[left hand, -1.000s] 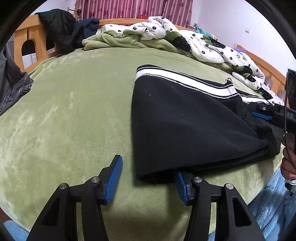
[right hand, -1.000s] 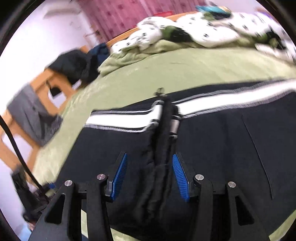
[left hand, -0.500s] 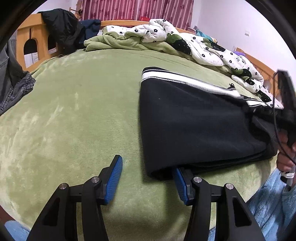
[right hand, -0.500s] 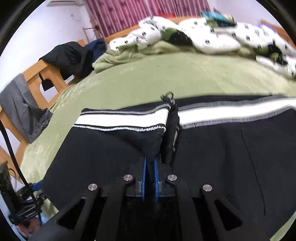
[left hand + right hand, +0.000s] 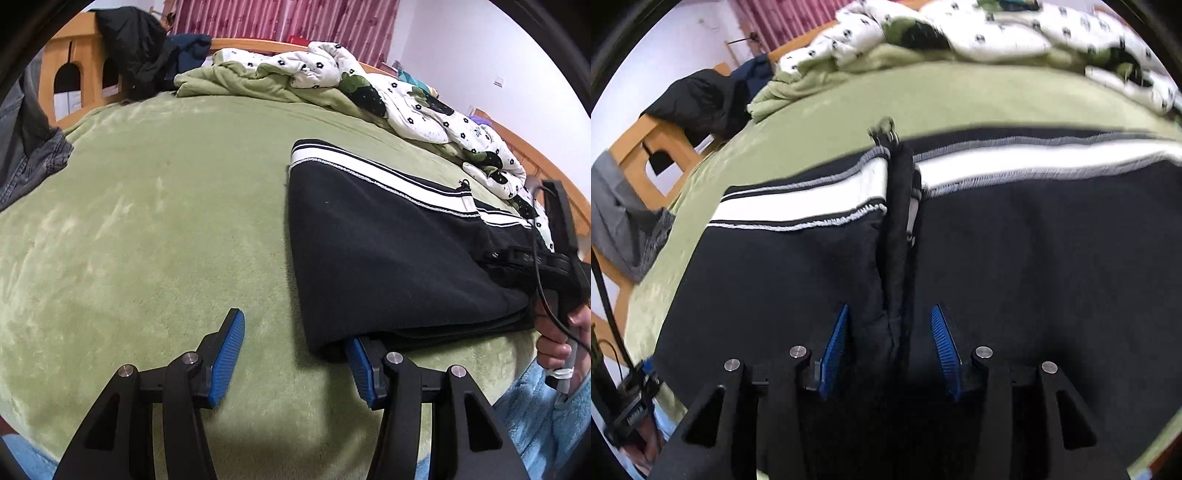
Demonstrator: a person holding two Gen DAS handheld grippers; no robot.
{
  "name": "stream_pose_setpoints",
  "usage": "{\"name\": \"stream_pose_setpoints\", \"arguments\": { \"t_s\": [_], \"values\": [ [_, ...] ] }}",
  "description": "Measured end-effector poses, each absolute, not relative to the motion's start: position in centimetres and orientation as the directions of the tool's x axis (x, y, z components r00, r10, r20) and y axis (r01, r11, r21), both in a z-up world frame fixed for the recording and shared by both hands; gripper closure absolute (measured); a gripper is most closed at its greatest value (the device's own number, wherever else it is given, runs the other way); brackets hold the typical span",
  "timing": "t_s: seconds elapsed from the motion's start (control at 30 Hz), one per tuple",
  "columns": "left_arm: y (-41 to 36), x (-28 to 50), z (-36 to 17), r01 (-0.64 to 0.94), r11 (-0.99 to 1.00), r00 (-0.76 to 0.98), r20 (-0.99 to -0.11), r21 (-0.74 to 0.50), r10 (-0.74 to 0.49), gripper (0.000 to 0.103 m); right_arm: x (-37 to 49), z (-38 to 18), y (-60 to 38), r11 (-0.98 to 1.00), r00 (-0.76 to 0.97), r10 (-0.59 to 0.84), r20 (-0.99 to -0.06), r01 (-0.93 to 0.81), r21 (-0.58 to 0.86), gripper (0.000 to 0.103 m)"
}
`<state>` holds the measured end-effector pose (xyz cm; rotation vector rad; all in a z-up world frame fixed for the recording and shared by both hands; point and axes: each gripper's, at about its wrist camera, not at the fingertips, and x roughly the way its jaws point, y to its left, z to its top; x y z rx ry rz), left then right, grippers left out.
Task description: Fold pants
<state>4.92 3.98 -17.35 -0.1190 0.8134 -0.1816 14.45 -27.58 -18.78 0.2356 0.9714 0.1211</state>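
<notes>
Black pants [image 5: 388, 251] with white side stripes lie folded on the green bed; they fill the right wrist view [image 5: 1015, 258]. My left gripper [image 5: 295, 347] is open at the near left corner of the pants, its right pad tucked under the fabric edge, its left pad on the blanket. My right gripper [image 5: 890, 332] is open over the pants, its pads either side of a raised ridge of black fabric [image 5: 897, 240] by the zipper. It also shows in the left wrist view [image 5: 528, 258] at the pants' right end.
A green blanket [image 5: 147, 221] covers the bed. A rumpled white flowered duvet [image 5: 369, 92] lies along the far side. Dark jackets [image 5: 133, 44] hang on the wooden bed frame [image 5: 74, 62] at left, grey jeans [image 5: 29, 158] beside them.
My right gripper was open, shut on the ridge of fabric half a second ago, and has now opened again. My left gripper has stayed open at the pants' corner.
</notes>
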Motion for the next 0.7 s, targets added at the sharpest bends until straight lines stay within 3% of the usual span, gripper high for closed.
{"name": "stream_pose_setpoints", "arguments": {
  "t_s": [0.03,0.07,0.13,0.17,0.23,0.33,0.5,0.7],
  "values": [
    [3.8,5.0,-17.6,0.119,0.980,0.677,-0.709,-0.158,-0.197,0.052,14.8,-18.7,-27.0,0.972,0.565,0.201,-0.800,-0.017,0.233,0.064],
    [3.7,5.1,-17.8,0.120,0.982,0.679,-0.710,-0.146,-0.188,0.052,15.1,-18.6,-26.6,0.975,0.560,0.202,-0.804,-0.040,0.217,0.083],
    [3.7,5.1,-17.9,0.118,0.982,0.688,-0.701,-0.144,-0.186,0.052,15.1,-17.6,-27.0,0.972,0.579,0.213,-0.787,-0.044,0.231,0.088],
    [3.7,4.9,-17.8,0.112,0.983,0.693,-0.697,-0.147,-0.183,0.053,15.0,-16.8,-27.7,0.964,0.598,0.234,-0.766,-0.041,0.263,0.090],
    [3.6,4.5,-17.1,0.132,0.971,0.702,-0.672,-0.199,-0.233,0.082,14.5,-15.3,-29.0,0.952,0.632,0.261,-0.730,-0.042,0.304,0.091],
    [2.7,4.0,-16.2,0.142,0.964,0.718,-0.648,-0.224,-0.256,0.084,14.2,-14.6,-29.8,0.971,0.659,0.199,-0.726,-0.029,0.239,0.091],
    [1.2,3.0,-16.5,0.143,0.982,0.725,-0.662,-0.123,-0.189,0.084,15.3,-17.2,-31.1,0.961,0.611,0.213,-0.763,0.009,0.275,0.091],
    [3.5,1.7,-16.6,0.120,0.969,0.682,-0.691,-0.215,-0.238,0.084,15.2,-18.0,-30.4,0.981,0.582,0.173,-0.794,-0.027,0.193,0.086]
  ]
}}
